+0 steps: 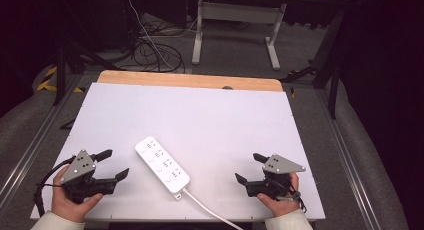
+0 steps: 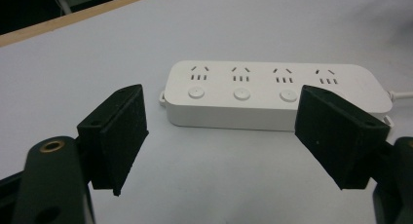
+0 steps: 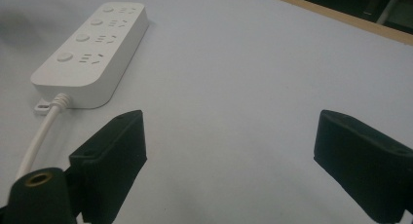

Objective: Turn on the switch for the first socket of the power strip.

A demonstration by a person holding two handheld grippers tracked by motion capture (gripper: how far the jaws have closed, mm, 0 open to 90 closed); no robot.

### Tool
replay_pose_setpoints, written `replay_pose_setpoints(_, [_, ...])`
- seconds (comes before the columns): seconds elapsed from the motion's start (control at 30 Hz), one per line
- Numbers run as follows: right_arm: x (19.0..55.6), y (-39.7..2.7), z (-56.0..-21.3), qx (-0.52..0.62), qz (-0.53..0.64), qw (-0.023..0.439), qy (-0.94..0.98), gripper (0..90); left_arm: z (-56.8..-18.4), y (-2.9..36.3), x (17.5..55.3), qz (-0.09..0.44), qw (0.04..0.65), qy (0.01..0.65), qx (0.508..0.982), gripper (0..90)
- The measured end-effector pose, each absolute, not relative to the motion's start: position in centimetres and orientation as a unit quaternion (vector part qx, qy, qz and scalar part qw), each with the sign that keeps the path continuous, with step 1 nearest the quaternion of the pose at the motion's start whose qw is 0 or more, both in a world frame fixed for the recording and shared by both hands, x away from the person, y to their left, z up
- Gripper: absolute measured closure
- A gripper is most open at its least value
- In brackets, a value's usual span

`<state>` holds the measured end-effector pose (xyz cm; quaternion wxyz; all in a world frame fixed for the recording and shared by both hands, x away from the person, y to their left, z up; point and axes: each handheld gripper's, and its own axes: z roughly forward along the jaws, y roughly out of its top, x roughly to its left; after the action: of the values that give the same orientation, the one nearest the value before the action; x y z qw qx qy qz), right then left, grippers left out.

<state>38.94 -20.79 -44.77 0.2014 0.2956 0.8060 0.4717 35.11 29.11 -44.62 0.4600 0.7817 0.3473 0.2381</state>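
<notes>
A white power strip point(image 1: 162, 164) lay low in the frame's centre, its cord point(image 1: 210, 210) cut off below; left gripper point(image 1: 114, 164) and right gripper point(image 1: 248, 167) stood spread, empty.

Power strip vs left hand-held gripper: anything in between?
Nothing. In the left gripper view, bare white table separates the open left hand-held gripper from the power strip. The high view shows the same gap.
</notes>
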Motion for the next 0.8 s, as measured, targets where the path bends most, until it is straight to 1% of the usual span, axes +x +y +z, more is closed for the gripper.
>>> replay_pose_setpoints(0.3, [38.92, -20.78, -44.76, 0.295, 0.471, 0.201, 0.807, 12.2, -44.61, 29.16, 35.13, 0.231, 0.466, 0.353, 0.778, 18.2])
replay_pose_setpoints(0.8, [38.92, -20.8, -44.76, 0.294, 0.471, 0.203, 0.806, 12.2, -44.43, 28.86, 34.98, 0.244, 0.456, 0.35, 0.781, 18.3])
